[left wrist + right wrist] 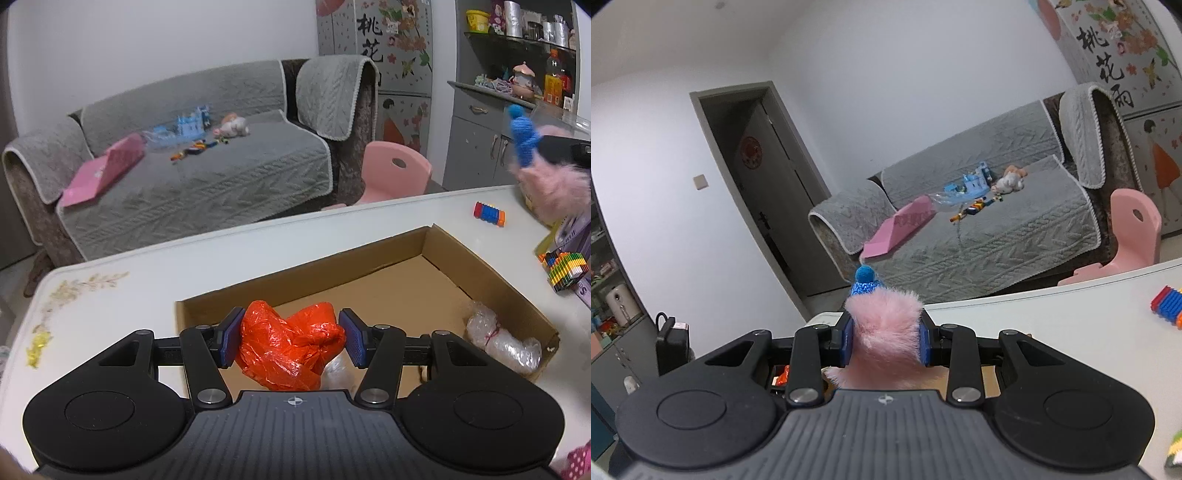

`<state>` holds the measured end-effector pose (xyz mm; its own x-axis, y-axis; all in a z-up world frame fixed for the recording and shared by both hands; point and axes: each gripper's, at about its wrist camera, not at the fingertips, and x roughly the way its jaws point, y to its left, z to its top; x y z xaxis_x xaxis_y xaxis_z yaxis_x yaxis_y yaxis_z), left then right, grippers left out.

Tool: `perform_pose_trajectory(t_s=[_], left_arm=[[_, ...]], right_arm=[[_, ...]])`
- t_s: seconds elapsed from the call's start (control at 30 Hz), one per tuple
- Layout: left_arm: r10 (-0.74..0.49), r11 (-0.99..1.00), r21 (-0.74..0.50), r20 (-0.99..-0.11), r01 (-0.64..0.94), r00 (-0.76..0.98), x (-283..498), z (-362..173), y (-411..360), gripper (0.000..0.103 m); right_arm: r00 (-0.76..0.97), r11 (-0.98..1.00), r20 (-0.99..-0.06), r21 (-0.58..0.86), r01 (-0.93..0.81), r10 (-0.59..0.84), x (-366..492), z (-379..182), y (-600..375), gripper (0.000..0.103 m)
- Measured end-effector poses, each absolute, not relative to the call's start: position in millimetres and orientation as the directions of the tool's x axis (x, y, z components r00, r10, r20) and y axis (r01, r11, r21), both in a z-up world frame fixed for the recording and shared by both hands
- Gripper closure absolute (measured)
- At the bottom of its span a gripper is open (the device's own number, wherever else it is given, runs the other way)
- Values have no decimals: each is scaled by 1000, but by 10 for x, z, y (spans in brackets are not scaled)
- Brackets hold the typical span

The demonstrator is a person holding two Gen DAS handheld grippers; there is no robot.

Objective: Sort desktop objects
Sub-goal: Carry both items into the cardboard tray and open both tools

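My left gripper (291,338) is shut on a crumpled orange plastic bag (291,343), held above the near left part of an open cardboard box (373,258) on the white table (122,295). A wad of clear bubble wrap (498,338) lies in the box's right near corner. My right gripper (885,341) is shut on a fluffy pink toy (886,325) with a blue knitted hat (865,282), raised above the table's edge. In the left wrist view the same pink toy (554,188) hangs at the far right, over the table.
A small striped block toy (489,213) lies on the table behind the box. Multicoloured blocks (567,269) and booklets sit at the right edge. Beyond the table stand a grey sofa (207,162) with toys, a pink chair (395,170) and a shelf cabinet (517,110).
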<state>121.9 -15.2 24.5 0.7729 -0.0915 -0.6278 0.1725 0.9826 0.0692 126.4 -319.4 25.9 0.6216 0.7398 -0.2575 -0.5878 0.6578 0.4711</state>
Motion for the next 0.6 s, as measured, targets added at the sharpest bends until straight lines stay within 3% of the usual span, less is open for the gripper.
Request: perform_pose_trajectory(t_s=[0.6], left_arm=[[-141, 968, 45, -715, 247, 684, 1527, -245, -654, 41]], right_arm=[[602, 743, -439, 456, -491, 667, 1537, -186, -2826, 73]])
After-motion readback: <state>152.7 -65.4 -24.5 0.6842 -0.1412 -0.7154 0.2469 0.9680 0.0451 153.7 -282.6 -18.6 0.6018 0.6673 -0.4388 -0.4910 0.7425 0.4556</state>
